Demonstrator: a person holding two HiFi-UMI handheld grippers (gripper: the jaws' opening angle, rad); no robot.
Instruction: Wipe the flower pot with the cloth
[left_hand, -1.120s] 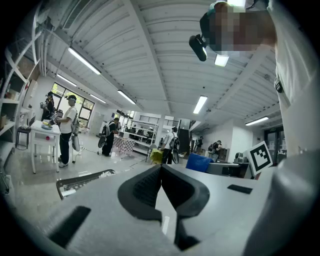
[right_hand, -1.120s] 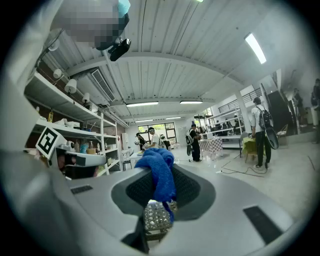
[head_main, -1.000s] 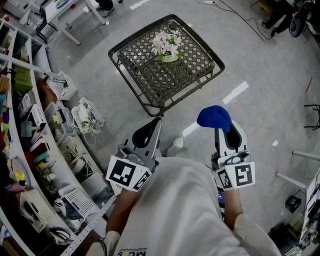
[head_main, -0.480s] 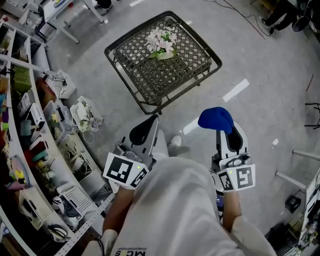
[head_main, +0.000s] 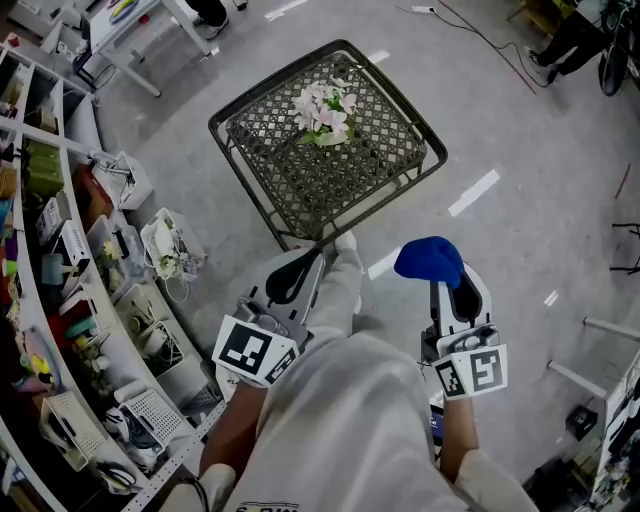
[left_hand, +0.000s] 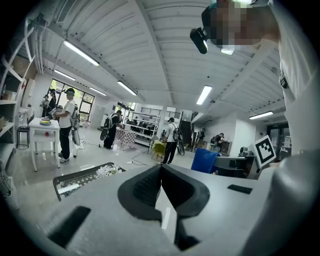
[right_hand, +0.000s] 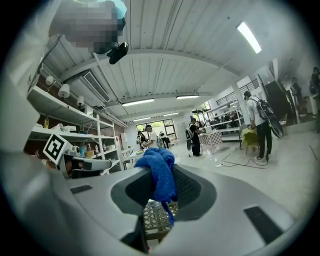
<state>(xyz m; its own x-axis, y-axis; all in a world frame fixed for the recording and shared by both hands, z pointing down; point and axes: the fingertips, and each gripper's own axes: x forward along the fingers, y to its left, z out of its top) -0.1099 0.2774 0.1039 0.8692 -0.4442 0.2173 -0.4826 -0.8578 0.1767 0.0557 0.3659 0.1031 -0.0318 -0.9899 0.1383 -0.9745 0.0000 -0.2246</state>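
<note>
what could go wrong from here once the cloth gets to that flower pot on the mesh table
1. The blue cloth is pinched only near the tips of the right gripper, with most of it bunched above, so it may pull loose during wiping.
2. The flower pot stands free on the open mesh table. The left gripper is shut and empty, so an unsteadied push could tip or slide the pot.

From the head view I catch only a sliver of the flower pot (head_main: 330, 138) beneath its flowers (head_main: 324, 102), and the cloth (head_main: 430, 259) covers the tips of the right gripper (head_main: 447, 285). In the right gripper view the table (right_hand: 156, 216) shows only through the jaw gap. The shelf (head_main: 40, 250) runs off the left edge.
</note>
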